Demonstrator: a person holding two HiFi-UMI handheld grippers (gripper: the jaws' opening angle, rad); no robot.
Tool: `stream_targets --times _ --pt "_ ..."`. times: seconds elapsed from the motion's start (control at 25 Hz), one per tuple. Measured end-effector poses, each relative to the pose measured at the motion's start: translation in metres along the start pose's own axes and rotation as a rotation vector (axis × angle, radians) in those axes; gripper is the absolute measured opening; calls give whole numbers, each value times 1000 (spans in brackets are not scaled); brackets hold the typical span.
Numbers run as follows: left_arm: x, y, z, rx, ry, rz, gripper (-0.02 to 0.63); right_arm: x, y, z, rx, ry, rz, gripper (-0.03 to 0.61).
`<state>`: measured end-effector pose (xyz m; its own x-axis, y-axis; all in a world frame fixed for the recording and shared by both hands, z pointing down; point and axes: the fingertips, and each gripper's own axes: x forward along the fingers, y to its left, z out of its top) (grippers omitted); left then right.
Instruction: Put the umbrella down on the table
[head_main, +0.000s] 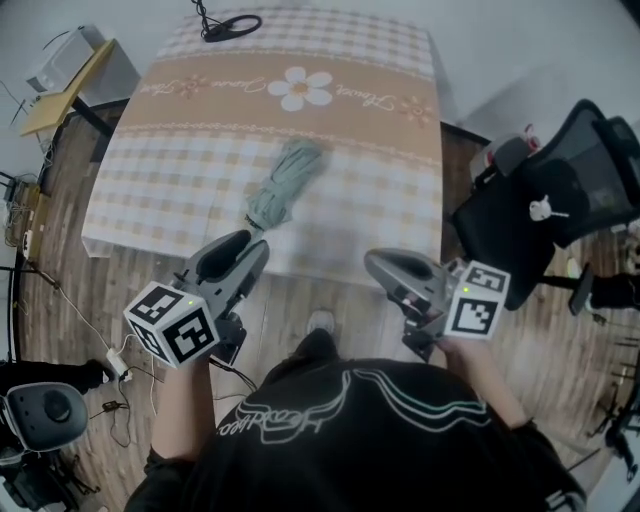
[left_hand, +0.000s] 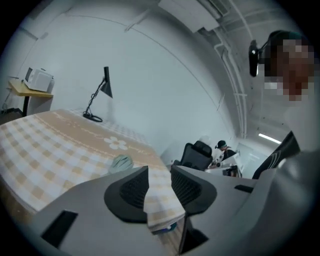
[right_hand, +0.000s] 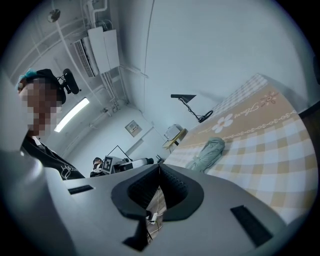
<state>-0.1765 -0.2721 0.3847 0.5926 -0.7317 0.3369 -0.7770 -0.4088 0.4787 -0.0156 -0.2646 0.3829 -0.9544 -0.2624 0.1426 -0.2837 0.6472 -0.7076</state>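
A folded pale green umbrella (head_main: 285, 185) lies on the checked tablecloth of the table (head_main: 170, 190), near the middle, its handle end pointing toward the front edge. It also shows as a small bundle in the left gripper view (left_hand: 121, 162) and in the right gripper view (right_hand: 207, 152). My left gripper (head_main: 250, 245) hovers over the table's front edge, just short of the umbrella, jaws apart with only cloth seen between them (left_hand: 160, 172). My right gripper (head_main: 375, 262) is held off the front edge to the right, its tips touching with nothing in them (right_hand: 159, 167).
A black desk lamp (head_main: 228, 25) stands at the table's far edge. A black office chair (head_main: 560, 200) sits close to the table's right side. A wooden shelf with a white device (head_main: 70, 70) is at the far left. Cables (head_main: 60, 300) trail on the wooden floor.
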Motion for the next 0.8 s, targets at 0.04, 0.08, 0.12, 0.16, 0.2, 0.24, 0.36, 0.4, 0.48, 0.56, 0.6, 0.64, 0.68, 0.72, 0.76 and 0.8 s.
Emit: stream_targets --times 0.04,0.08,0.12,0.16,0.2,0.24,0.36,0.4,0.48,0.56,0.6,0.64,0.68,0.72,0.76,0.8 --pt "-9 -13 5 -4 -34 -24 123 -2 7 -2 -4 -3 13 12" --pt "-17 -26 9 -2 -64 -41 106 -5 13 -3 -1 -10 30 12" --pt "-25 -38 11 6 -87 -57 91 -9 20 -3 6 -20 50 12" --pt "-31 -50 13 19 -105 -73 70 -14 27 -3 13 -31 68 12" --pt "-36 -63 13 34 -118 -90 47 -19 33 -3 12 -41 80 12" --pt "-41 -76 12 52 -128 -107 30 -24 38 -4 5 -47 86 12" --pt "-52 -112 3 102 -145 -148 -1 -38 58 -9 -21 -56 106 12" --pt "-54 -123 -1 108 -144 -164 -2 -43 66 -11 -32 -58 119 12" --pt "-58 -146 -11 102 -137 -204 -3 -51 82 -16 -73 -53 141 12" --pt "-63 -168 -21 101 -132 -235 -3 -57 98 -25 -140 -32 151 12" --pt "-65 -176 -27 104 -132 -243 -3 -60 106 -30 -173 -19 157 12" --pt "-68 -184 -31 106 -132 -247 -3 -63 114 -35 -201 -8 167 12" --pt "-70 -191 -35 105 -134 -251 -3 -66 123 -40 -228 3 177 12" --pt "-72 -196 -38 103 -137 -256 -3 -68 131 -44 -258 14 184 12" --pt "-75 -202 -41 101 -141 -261 -3 -70 139 -48 -294 27 183 12" --pt "-78 -207 -43 102 -144 -262 -3 -71 145 -52 -334 40 176 12"
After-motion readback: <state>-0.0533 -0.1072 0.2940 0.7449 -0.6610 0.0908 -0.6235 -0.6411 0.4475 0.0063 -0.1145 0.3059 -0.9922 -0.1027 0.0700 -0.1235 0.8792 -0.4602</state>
